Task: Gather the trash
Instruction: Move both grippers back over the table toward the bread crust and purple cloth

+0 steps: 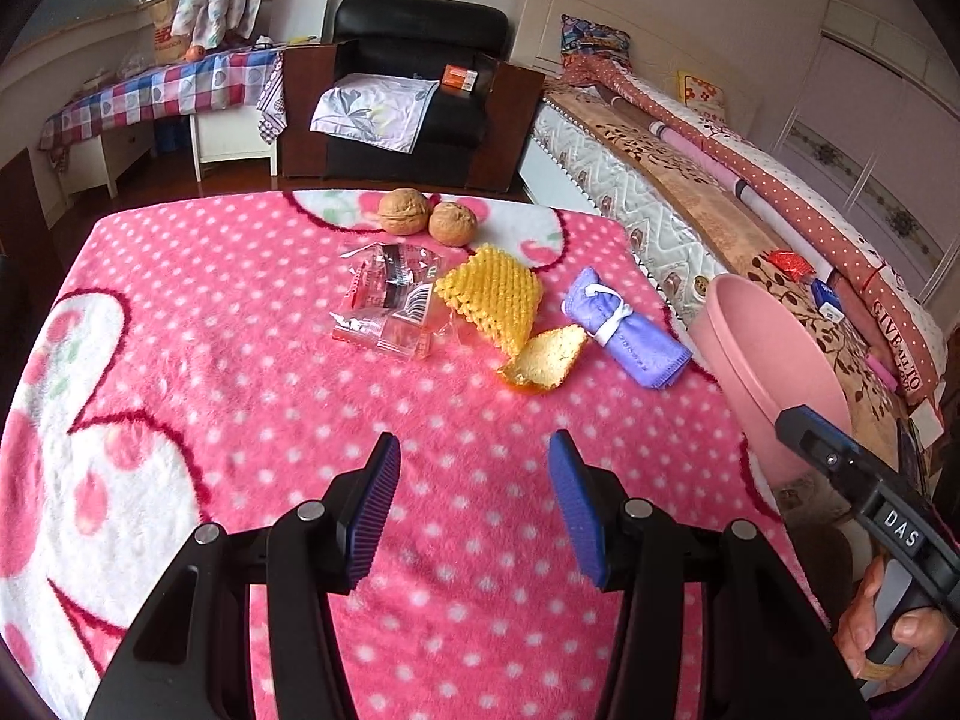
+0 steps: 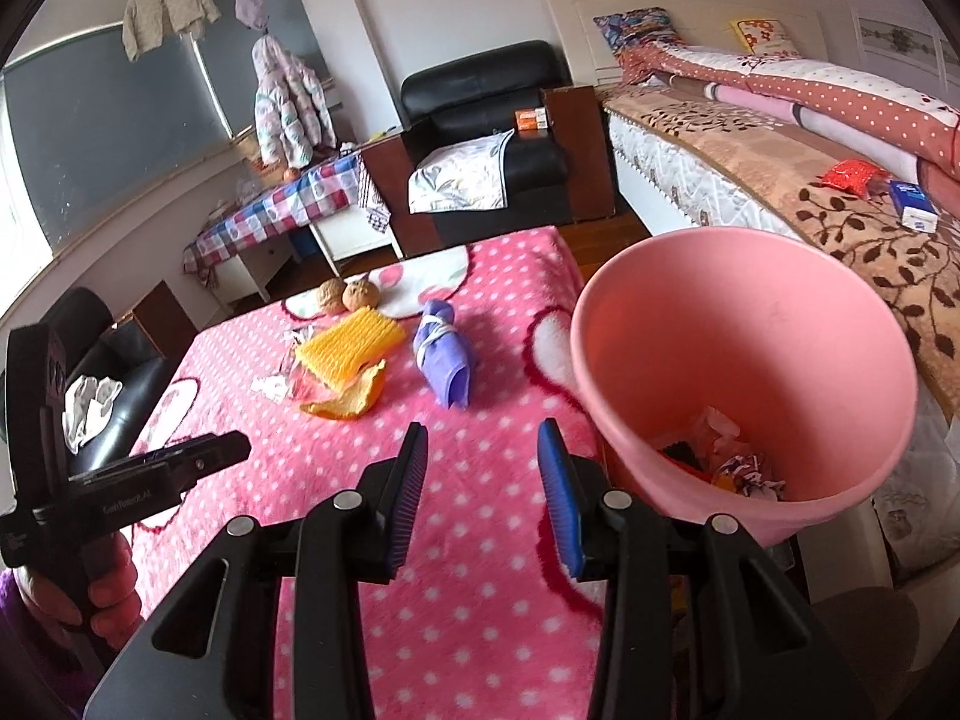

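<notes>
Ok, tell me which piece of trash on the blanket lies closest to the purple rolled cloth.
The orange peel, pith side up. It lies right beside the purple rolled cloth, nearer than the yellow foam net or the clear wrapper.

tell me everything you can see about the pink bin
The pink bin is a round, smooth bucket that looks like plastic, with a wide open mouth and walls tapering to a narrower base. It stands at the right edge of the pink polka-dot blanket, between it and the bed, and appears tilted in the right wrist view. Crumpled wrappers already lie at its bottom. Neither tongs touch it.
</notes>
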A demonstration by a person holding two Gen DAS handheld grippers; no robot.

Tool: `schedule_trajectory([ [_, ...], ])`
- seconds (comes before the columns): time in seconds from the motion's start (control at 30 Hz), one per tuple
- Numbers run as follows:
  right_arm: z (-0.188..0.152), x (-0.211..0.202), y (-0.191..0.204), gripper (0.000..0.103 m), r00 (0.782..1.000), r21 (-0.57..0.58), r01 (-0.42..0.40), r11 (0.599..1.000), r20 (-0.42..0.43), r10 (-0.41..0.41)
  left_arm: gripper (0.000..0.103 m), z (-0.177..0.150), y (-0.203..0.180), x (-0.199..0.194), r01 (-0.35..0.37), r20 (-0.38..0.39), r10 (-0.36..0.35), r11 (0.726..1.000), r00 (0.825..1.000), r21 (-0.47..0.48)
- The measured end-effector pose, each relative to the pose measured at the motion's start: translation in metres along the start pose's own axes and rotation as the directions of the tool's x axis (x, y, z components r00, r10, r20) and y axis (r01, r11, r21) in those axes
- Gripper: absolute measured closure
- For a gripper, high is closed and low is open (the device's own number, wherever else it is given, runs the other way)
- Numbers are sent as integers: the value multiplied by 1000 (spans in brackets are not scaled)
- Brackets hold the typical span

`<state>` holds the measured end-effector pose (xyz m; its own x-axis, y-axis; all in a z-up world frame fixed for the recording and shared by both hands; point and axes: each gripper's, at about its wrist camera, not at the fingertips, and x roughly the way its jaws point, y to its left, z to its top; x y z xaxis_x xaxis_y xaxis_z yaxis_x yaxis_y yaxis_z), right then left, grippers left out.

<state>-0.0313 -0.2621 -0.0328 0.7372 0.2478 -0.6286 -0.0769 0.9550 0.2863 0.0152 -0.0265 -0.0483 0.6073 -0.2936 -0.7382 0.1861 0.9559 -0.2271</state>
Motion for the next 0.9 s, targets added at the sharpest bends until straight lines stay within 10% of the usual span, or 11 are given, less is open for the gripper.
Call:
schedule_trajectory([
  [0.9,-4,28,6,64,998,-20,13,1000,-60,-14,56,28,-25,74,-14,-52,14,1000,999,6],
])
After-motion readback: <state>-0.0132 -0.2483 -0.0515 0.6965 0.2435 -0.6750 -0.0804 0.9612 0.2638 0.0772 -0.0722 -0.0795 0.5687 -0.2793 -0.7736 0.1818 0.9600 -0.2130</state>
